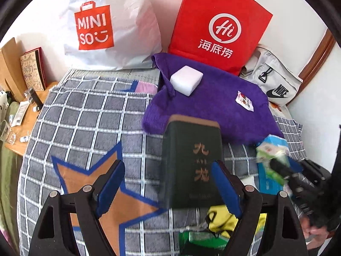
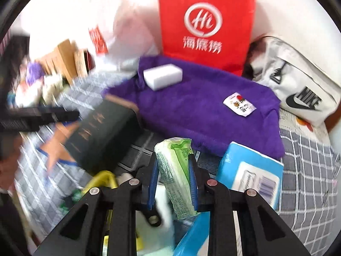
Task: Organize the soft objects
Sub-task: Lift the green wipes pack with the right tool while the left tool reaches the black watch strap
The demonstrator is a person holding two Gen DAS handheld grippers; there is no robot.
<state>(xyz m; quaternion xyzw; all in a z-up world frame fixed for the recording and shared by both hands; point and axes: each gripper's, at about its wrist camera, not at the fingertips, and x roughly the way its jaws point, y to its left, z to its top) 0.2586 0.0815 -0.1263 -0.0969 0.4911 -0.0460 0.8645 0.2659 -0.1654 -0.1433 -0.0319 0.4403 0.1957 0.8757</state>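
Left wrist view: the left gripper (image 1: 168, 188) hangs wide apart and empty over the checked blanket (image 1: 85, 115), low in the frame. Just ahead of its right finger stands a dark green box (image 1: 192, 162) with gold characters. Beyond it, at centre right, a purple towel (image 1: 213, 106) lies spread with a white sponge (image 1: 186, 80) on its upper left part. A white shopping bag (image 1: 110, 25) and a red bag (image 1: 219, 27) lean along the top. At the right edge, blurred, the other gripper carries something green.

Right wrist view: the right gripper (image 2: 173, 181), bottom centre, is clamped on a green tissue pack (image 2: 175, 175), which stands upright between the blue pads. A blue tissue pack (image 2: 251, 177) lies just right of it, touching the towel's near edge. A grey sports bag (image 2: 298, 93) sits at upper right.

The step in hand appears to be carrying the green pack toward the soft things gathered on the towel. The next move likely calls for setting it down beside the sponge without crushing it.
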